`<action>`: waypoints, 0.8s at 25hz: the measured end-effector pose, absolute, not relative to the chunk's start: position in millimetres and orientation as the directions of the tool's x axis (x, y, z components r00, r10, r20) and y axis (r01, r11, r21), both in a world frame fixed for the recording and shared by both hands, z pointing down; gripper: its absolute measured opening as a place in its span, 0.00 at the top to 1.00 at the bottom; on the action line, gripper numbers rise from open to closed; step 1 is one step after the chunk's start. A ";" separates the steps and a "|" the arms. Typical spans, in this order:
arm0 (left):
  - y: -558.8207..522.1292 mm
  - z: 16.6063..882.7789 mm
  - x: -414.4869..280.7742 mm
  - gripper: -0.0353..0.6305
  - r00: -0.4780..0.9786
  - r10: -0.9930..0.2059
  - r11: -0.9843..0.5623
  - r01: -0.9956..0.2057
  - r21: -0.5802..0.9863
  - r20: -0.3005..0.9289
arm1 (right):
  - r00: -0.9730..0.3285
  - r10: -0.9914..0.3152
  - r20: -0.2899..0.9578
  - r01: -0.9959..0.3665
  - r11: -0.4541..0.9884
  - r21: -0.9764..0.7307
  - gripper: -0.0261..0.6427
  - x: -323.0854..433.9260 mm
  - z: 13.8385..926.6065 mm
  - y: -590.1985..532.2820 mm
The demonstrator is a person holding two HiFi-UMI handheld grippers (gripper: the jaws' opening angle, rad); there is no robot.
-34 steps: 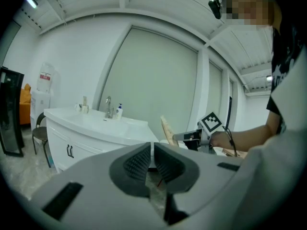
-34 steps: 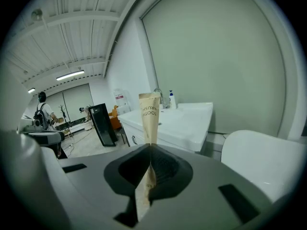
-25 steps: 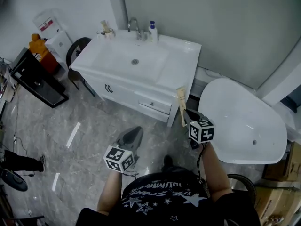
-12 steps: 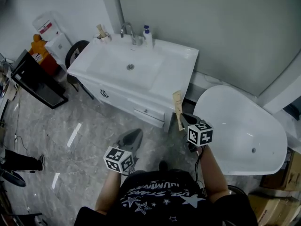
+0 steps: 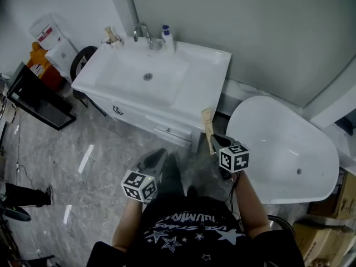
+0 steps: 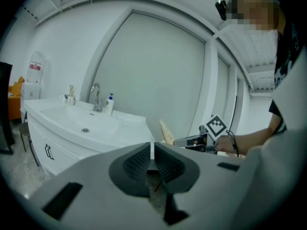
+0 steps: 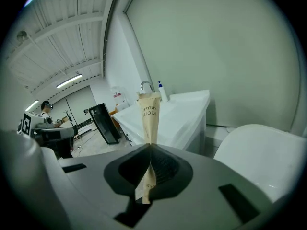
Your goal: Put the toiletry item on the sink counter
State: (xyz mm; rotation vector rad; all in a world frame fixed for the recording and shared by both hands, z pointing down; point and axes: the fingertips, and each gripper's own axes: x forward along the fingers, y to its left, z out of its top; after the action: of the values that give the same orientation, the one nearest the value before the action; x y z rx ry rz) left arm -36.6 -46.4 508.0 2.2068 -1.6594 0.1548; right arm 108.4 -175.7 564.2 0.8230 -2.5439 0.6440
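Note:
A tan paper-wrapped toothbrush packet [image 7: 149, 118] [image 5: 208, 124] sticks up from my right gripper [image 7: 150, 150] [image 5: 216, 144], which is shut on it. The packet is held in the air just off the near right corner of the white sink counter [image 5: 203, 77] [image 7: 187, 111] [image 6: 127, 128]. My left gripper [image 6: 152, 158] [image 5: 158, 159] is shut with nothing in it, low over the marble floor in front of the cabinet. In the left gripper view the right gripper [image 6: 194, 142] with the packet [image 6: 166, 132] shows to the right.
On the counter's back edge stand a faucet [image 5: 142, 32], a soap pump bottle [image 5: 166, 38] and a cup with brushes [image 5: 110, 38]. A white bathtub [image 5: 283, 154] is at the right. A black stand [image 5: 36, 102] and a water dispenser [image 5: 53, 40] are at the left.
The sink cabinet and tub have slid left and a little up in the head view as the person shifts. The right gripper with the packet has come slightly nearer the counter's corner.

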 end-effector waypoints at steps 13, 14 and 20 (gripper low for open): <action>-150.2 518.2 -70.5 0.90 0.438 -0.853 -0.367 -0.890 0.270 0.284 | -0.666 -0.534 0.521 -0.725 0.630 -0.279 0.93 100.4 572.3 -257.4; -158.7 519.8 -75.5 0.90 0.443 -0.849 -0.369 -0.887 0.278 0.286 | -0.662 -0.537 0.523 -0.729 0.623 -0.284 0.93 97.5 573.9 -264.2; -215.8 521.1 -105.9 0.90 0.463 -0.833 -0.394 -0.881 0.262 0.304 | -0.631 -0.549 0.548 -0.757 0.589 -0.282 0.93 80.8 580.2 -310.2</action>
State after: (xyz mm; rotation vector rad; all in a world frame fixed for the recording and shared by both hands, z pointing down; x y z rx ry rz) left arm -105.9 -215.8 521.1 2.3327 -1.4420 0.1730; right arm 80.8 -310.2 580.2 1.0490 -2.4158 0.7031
